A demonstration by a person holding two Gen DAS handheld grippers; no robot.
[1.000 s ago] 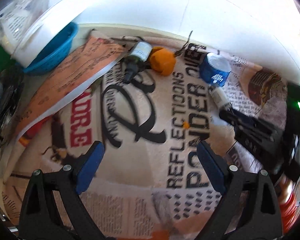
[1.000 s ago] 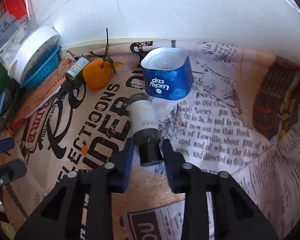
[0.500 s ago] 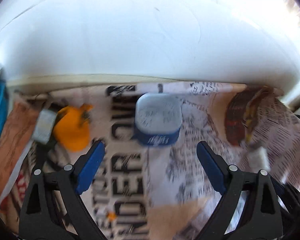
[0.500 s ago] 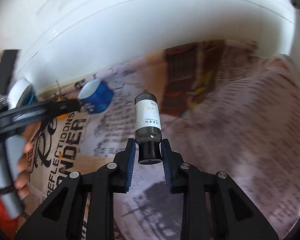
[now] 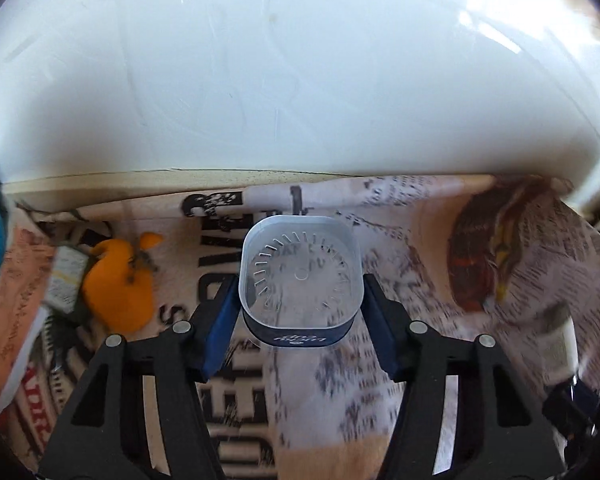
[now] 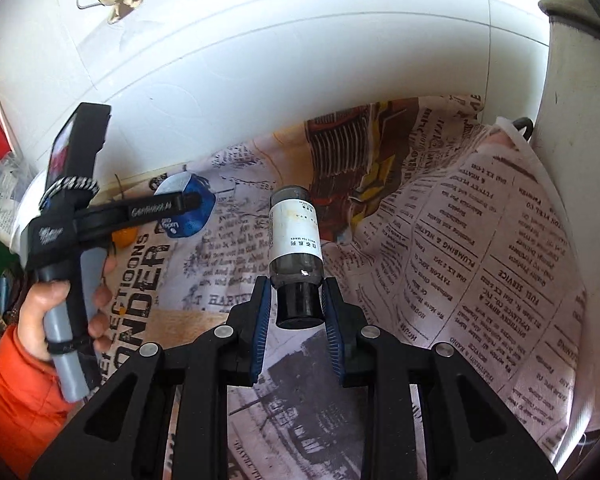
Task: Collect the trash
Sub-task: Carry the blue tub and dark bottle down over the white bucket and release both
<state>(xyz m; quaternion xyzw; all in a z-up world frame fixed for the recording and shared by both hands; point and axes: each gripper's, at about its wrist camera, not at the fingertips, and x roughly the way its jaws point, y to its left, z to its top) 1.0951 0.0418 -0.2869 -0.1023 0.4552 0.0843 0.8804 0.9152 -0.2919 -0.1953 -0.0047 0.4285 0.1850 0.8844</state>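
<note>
Small blue-banded, thin-walled plastic cup (image 5: 300, 280), light and crushable: left tongs (image 5: 300, 316) are closing across its sides; right tongs (image 6: 298, 312) are gripping a slippery clear bottle's (image 6: 295, 240) black cap.

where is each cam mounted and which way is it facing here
Left wrist: sits on the left gripper, angled down at the newspaper-covered table; shows its two fingers closing around the blue cup.
Right wrist: sits on the right gripper, angled down at the table and wall; shows its fingers clamped on the small bottle, plus the person's left hand and orange sleeve.
Shared: blue cup, left gripper, newspaper.
</note>
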